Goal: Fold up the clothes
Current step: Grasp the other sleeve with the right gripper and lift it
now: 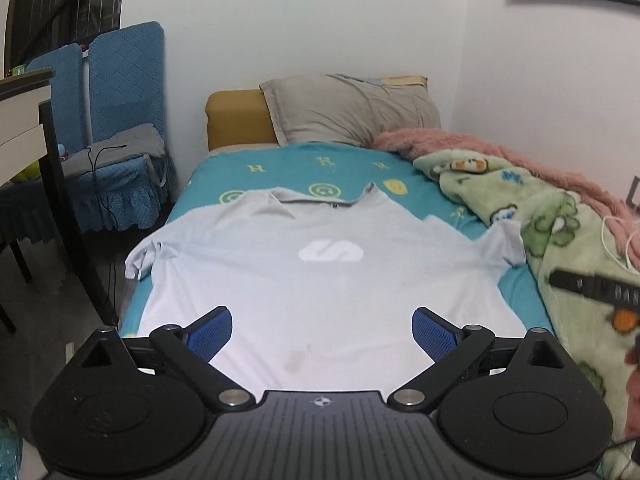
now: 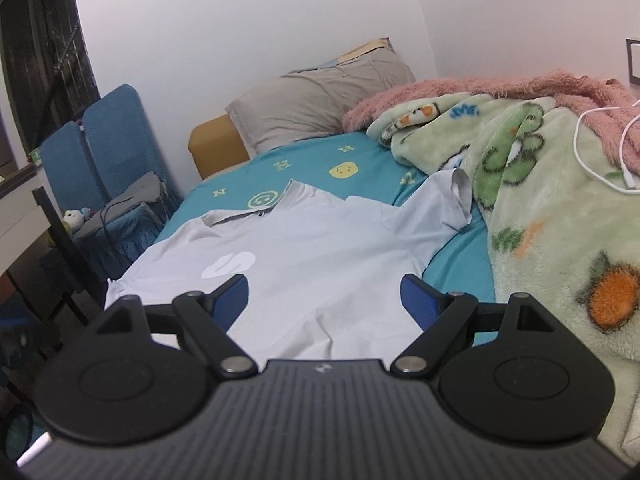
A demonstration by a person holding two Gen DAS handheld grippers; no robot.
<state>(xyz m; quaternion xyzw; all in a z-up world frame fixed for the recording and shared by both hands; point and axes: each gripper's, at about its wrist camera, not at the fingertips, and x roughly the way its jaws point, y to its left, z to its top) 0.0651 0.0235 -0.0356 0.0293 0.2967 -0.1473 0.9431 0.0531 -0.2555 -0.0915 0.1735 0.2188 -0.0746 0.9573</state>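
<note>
Polo shirt (image 1: 320, 280) is spread flat, back side up, on the bed's teal sheet (image 1: 280, 164), collar (image 1: 320, 198) toward the pillow (image 1: 348, 110), hem toward both cameras. White logo (image 1: 331, 251) sits mid-back. Both sleeves spread out: one sleeve (image 1: 140, 258) hangs at the bed edge on the chair side, the other sleeve (image 2: 444, 200) lies touching the green fleece blanket (image 2: 560, 220).

Left gripper (image 1: 322, 334): jaws released, spread wide, nothing between them. It hovers above the shirt's hem area; blue pads (image 1: 210, 334) sit over the fabric, contact can't be confirmed. A faint stain (image 1: 294, 362) on the shirt lies between the jaws, close to the gripper body.

Right gripper (image 2: 324, 300): jaws also released and wide apart, empty. Shirt's lower body fills the gap between them, with a soft crease running toward the hem. The pad nearest the blanket (image 2: 420, 304) is at the shirt's side edge, over the sheet boundary.

Surroundings: pink fuzzy blanket (image 2: 480, 92) behind the green one, white cable (image 2: 600, 152) on top of the blankets, blue chairs (image 1: 124, 92) beside the bed, desk (image 1: 24, 120) at the far left of the left wrist view.
</note>
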